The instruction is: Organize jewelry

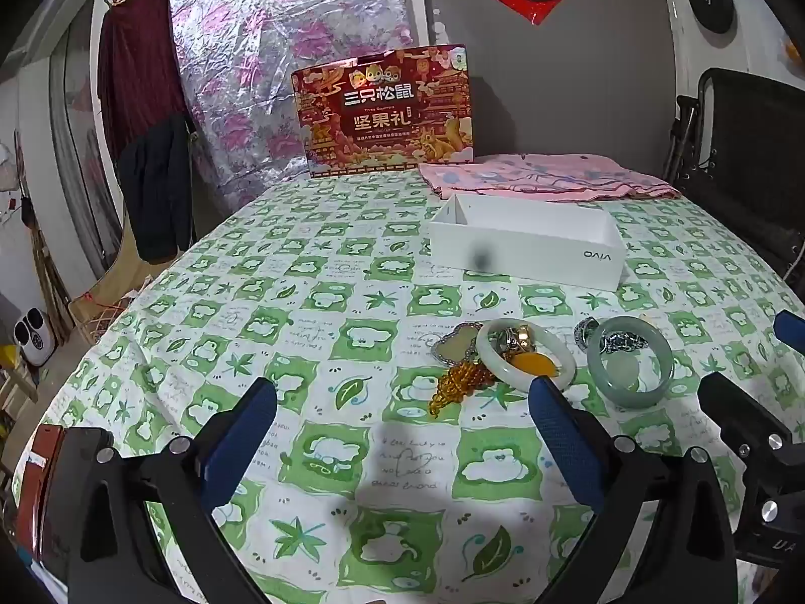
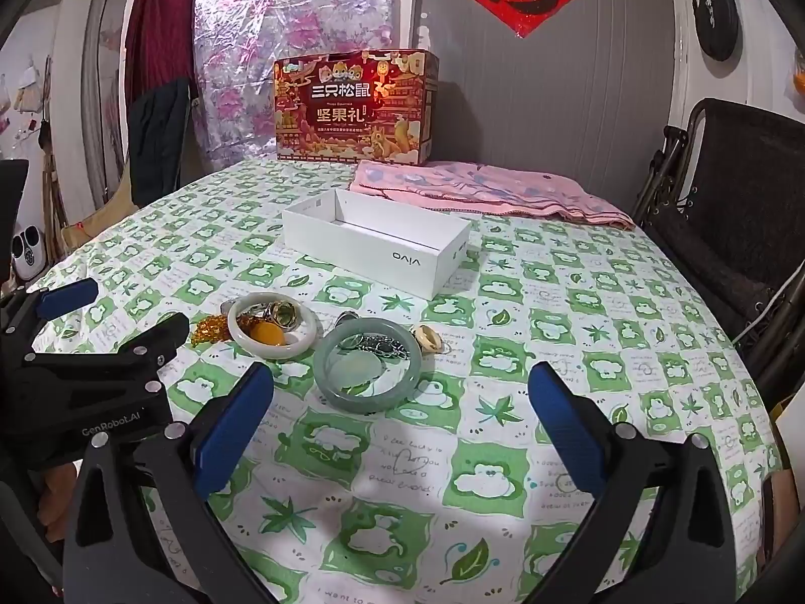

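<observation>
**Start of sorting: both tools empty, white box unfilled**

Landmark: white box (image 2: 376, 246) on the tabletop (image 2: 578, 352). The jewelry lies on the near side of the box: white bangle (image 2: 274, 326) around rings and an amber piece, green bangle (image 2: 368, 371) around a pale pendant. The right tool (image 2: 400, 428), spread wide, hovers just short of the green bangle. The left tool (image 1: 402, 448), equally wide, stands short of the white bangle (image 1: 526, 353). Judged next: advance, close on one bangle rim, carry it to the box.
</observation>
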Motion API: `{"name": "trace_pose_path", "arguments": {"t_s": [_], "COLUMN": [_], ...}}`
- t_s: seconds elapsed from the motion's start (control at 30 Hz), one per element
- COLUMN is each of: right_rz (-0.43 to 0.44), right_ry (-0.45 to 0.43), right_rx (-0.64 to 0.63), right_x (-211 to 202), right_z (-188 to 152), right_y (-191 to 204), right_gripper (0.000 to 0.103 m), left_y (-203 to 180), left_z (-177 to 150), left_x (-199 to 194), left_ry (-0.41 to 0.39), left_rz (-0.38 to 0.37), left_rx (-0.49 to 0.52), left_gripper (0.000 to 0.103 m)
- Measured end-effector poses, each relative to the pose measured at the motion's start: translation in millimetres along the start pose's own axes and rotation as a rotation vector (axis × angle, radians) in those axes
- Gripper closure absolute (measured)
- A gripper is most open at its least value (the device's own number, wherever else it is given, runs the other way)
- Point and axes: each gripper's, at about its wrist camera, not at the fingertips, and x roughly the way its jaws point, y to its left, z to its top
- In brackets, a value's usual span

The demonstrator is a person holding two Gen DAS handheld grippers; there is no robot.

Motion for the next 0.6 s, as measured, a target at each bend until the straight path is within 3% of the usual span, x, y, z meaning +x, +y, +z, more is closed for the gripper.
{"name": "trace_pose_path", "arguments": {"t_s": [0.6], "right_rz": [0.003], "right_ry": [-0.001], "right_rx": [-0.001], "right_x": [-0.5], "right_z": [0.9], "right_y": [0.9], "right_gripper": [0.006], "left_y": [-0.4], "left_z": [0.4], "left_x": [0.8], "left_ry": [0.004], "left_rz": [0.0], "left_rx": [0.001], "left_gripper": [0.005]}}
